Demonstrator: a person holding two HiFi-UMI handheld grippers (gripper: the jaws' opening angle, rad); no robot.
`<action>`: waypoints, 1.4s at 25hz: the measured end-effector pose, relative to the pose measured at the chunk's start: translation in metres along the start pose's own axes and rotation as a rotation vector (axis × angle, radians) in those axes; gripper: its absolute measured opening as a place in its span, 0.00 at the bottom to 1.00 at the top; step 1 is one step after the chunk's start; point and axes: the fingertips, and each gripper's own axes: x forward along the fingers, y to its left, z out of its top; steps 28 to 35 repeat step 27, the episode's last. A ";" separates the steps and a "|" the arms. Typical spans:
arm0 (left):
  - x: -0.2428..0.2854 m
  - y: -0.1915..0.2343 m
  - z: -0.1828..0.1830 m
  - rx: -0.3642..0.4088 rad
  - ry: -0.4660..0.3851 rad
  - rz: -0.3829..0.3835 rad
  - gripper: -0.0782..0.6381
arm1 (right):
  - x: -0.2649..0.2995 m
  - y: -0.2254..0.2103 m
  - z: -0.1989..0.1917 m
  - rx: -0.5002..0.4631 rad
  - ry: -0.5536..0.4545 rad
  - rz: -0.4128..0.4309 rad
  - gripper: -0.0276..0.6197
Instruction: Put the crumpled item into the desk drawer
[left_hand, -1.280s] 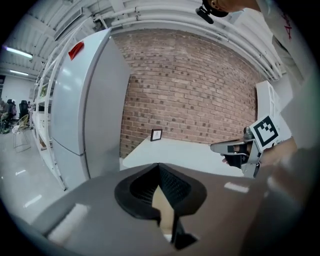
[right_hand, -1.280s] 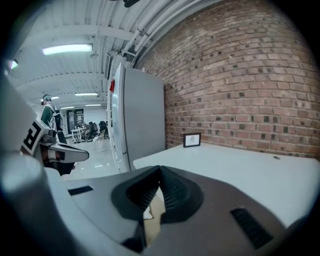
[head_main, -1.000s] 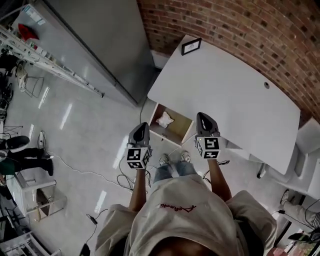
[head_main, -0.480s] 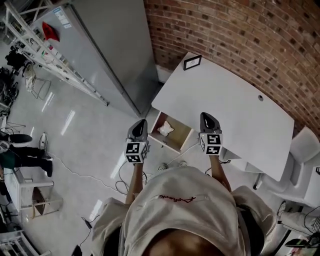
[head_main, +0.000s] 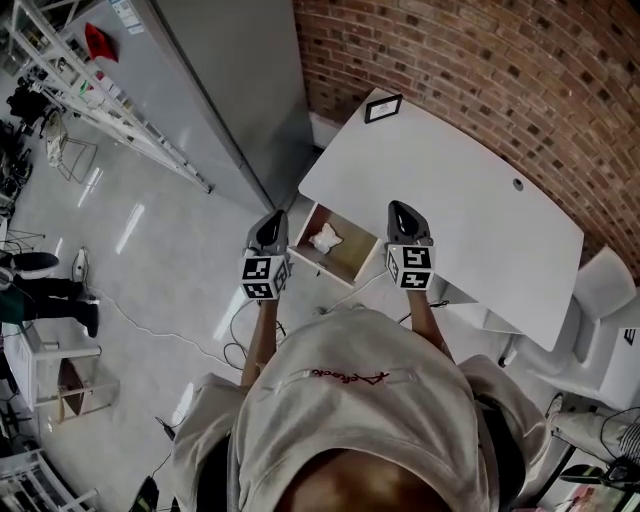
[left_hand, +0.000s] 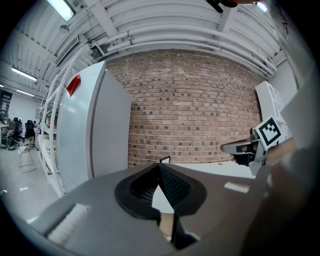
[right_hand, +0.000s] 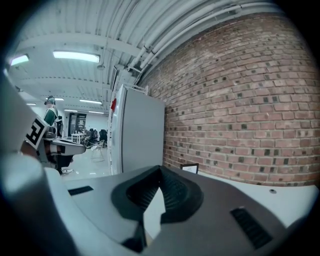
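In the head view the white desk stands against a brick wall. Its wooden drawer is pulled open at the desk's near left corner. A crumpled white item lies inside the drawer. My left gripper hangs to the left of the drawer and my right gripper over the desk edge to its right. Both point roughly level towards the wall. The left gripper and the right gripper each show ribbed pads meeting at the tip with nothing between them.
A small black picture frame stands at the desk's far corner, and a cable hole sits near the wall. A tall grey cabinet and a ladder rack stand left. Cables lie on the floor. White chairs are right.
Both grippers have risen, side by side, and stay shut. The crumpled item lies in the open drawer as before.
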 end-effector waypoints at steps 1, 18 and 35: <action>-0.001 0.000 -0.001 -0.004 0.002 0.000 0.12 | 0.000 0.002 0.000 -0.001 0.000 0.002 0.06; -0.001 -0.001 0.001 0.001 0.007 -0.029 0.12 | -0.005 0.005 -0.007 -0.003 0.028 -0.015 0.06; 0.006 0.001 0.003 0.011 0.000 -0.036 0.12 | -0.002 0.007 -0.012 -0.005 0.036 -0.011 0.06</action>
